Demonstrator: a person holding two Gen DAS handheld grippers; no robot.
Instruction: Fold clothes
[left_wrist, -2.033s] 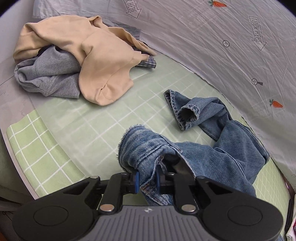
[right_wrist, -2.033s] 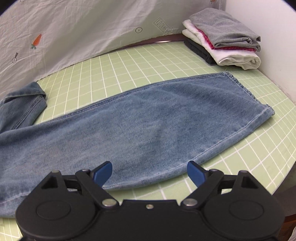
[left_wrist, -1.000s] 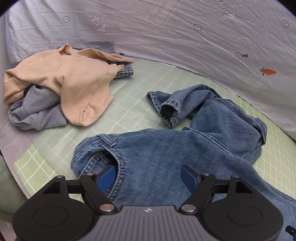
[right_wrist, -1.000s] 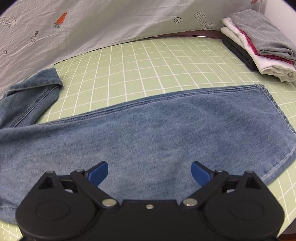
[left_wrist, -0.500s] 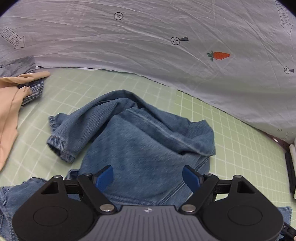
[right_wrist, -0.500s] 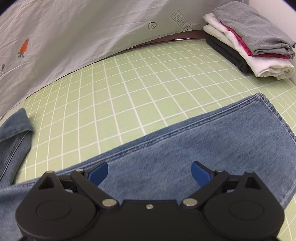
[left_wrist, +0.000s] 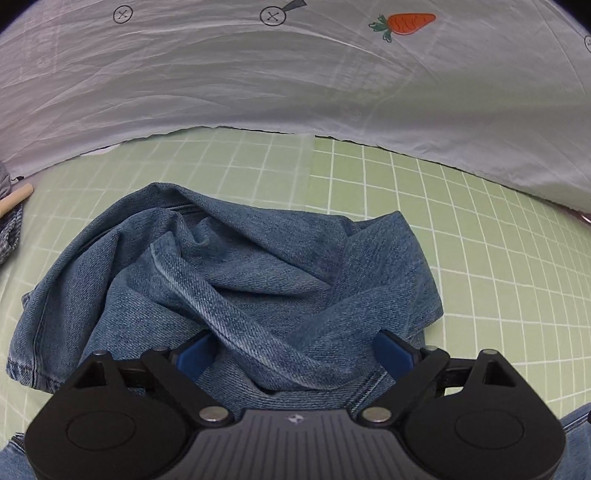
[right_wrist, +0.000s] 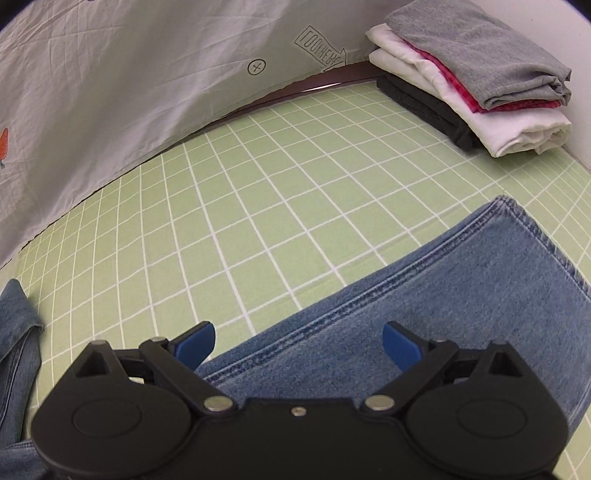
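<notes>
Left wrist view: left gripper (left_wrist: 293, 352) spread wide over bunched jeans (left_wrist: 236, 280), gripping nothing.
Right wrist view: right gripper (right_wrist: 297, 345) wide open above flat jeans leg (right_wrist: 424, 295), empty.
Upper right: folded stack (right_wrist: 476, 74).

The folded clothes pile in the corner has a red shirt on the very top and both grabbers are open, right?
Not quite. The right wrist view shows a grey garment on the very top of the folded stack; the red one is tucked just under it. The rest is right: the left gripper and the right gripper are both open.
</notes>
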